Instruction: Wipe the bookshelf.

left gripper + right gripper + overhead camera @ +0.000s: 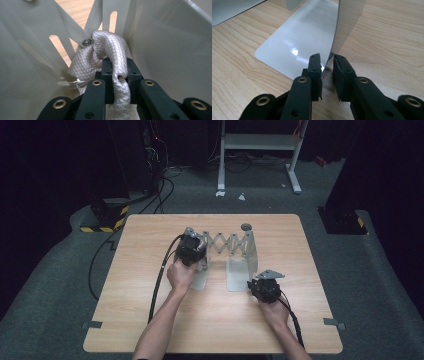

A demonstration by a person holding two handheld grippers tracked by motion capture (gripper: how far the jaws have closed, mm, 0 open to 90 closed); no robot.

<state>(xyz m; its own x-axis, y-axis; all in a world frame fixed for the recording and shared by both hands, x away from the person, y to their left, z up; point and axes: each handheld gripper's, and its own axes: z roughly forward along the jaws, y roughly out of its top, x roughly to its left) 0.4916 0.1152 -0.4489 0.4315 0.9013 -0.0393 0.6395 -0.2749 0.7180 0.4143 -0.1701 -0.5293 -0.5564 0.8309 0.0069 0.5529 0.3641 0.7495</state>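
Note:
An expanding metal rack (227, 242) with a scissor lattice stands mid-table, with an upright plate at each end. My left gripper (190, 251) reaches down into the rack's left end. In the left gripper view, my left gripper (117, 67) is shut on a bunched silver quilted cloth (100, 50) between the pale plates and slotted lattice bars (75, 27). My right gripper (260, 284) sits low at the rack's right end. In the right gripper view, my right gripper (327, 62) has its jaws closed on the near edge of the right upright plate (347, 22), above its flat foot (299, 42).
The wooden table (150, 320) has bare room in front and at both sides. A small grey round knob (246, 226) lies behind the rack. Black cables (157, 285) trail from both grippers toward the near edge. The floor beyond holds a white stand (260, 142).

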